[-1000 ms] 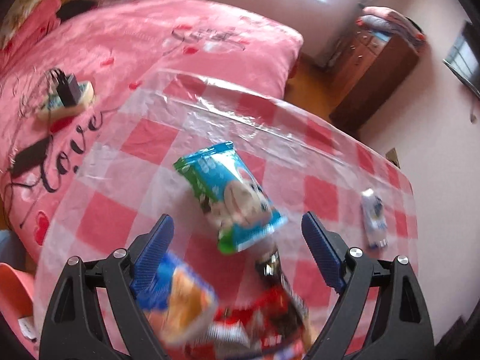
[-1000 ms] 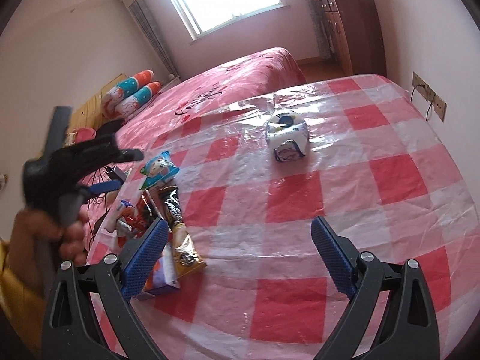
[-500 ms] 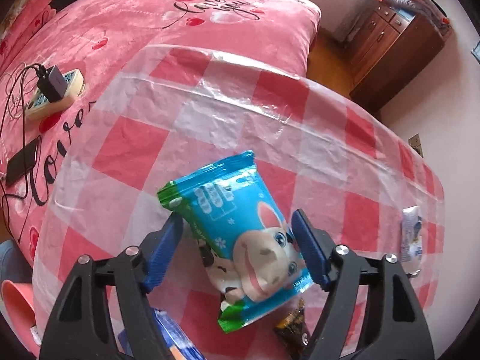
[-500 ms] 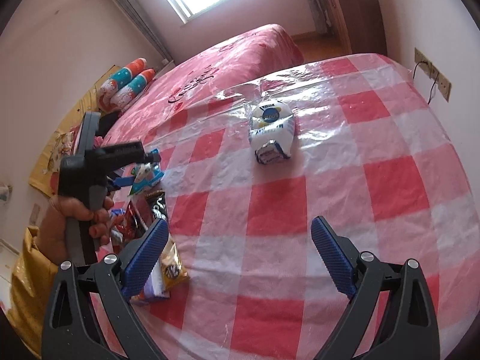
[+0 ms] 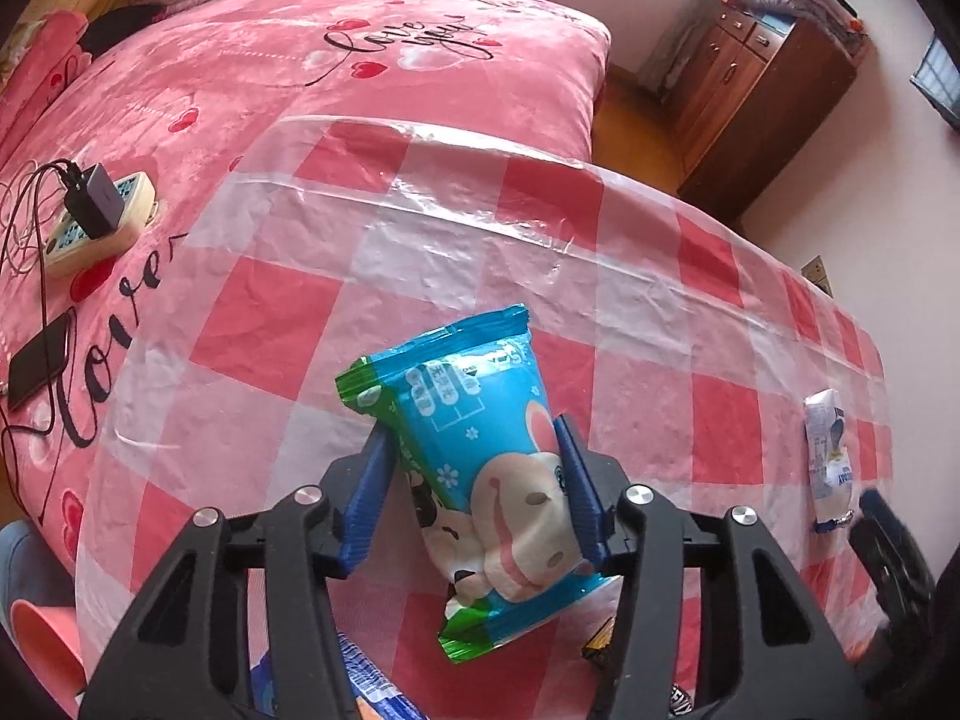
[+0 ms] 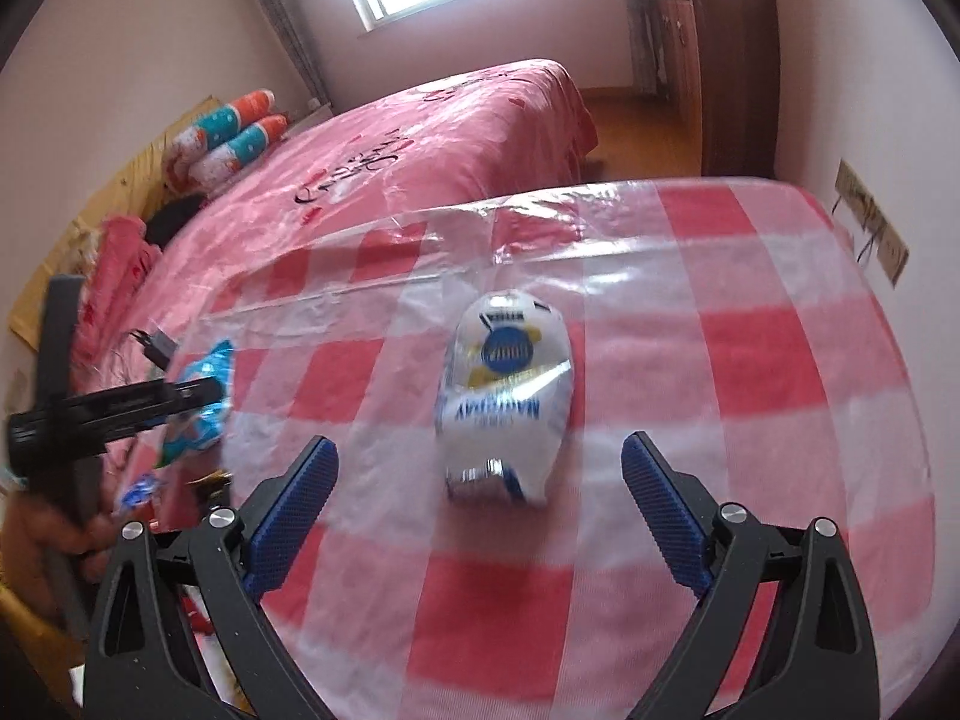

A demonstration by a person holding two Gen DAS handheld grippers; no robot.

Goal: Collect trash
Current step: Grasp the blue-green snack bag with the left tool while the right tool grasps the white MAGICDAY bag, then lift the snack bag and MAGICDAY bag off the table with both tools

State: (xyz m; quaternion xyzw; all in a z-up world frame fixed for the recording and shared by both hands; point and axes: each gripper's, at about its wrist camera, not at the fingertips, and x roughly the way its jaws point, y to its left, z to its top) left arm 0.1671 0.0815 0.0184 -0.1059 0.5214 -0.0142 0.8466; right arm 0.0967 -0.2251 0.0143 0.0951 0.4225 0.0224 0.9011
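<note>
A blue and green snack packet with a cartoon cow lies on the red-checked table. My left gripper straddles it, jaws closing, and both blue pads press its sides so that it bulges. The right wrist view shows the same packet in the left gripper at the left. A crushed white pouch with a blue logo lies ahead of my right gripper. Its near end sits between the fingertips. Those jaws are closing slightly but stand wide, both pads apart from it. The pouch also shows at the table's right side.
More wrappers lie near the table's front-left corner, one blue wrapper under my left gripper. A pink bed adjoins the table's far edge, with a power strip and charger and a phone. A wooden cabinet stands against the wall.
My left gripper came forward and down over the blue packet and its jaws narrowed onto it. My right gripper moved across the table toward the white pouch, which now looms larger.
</note>
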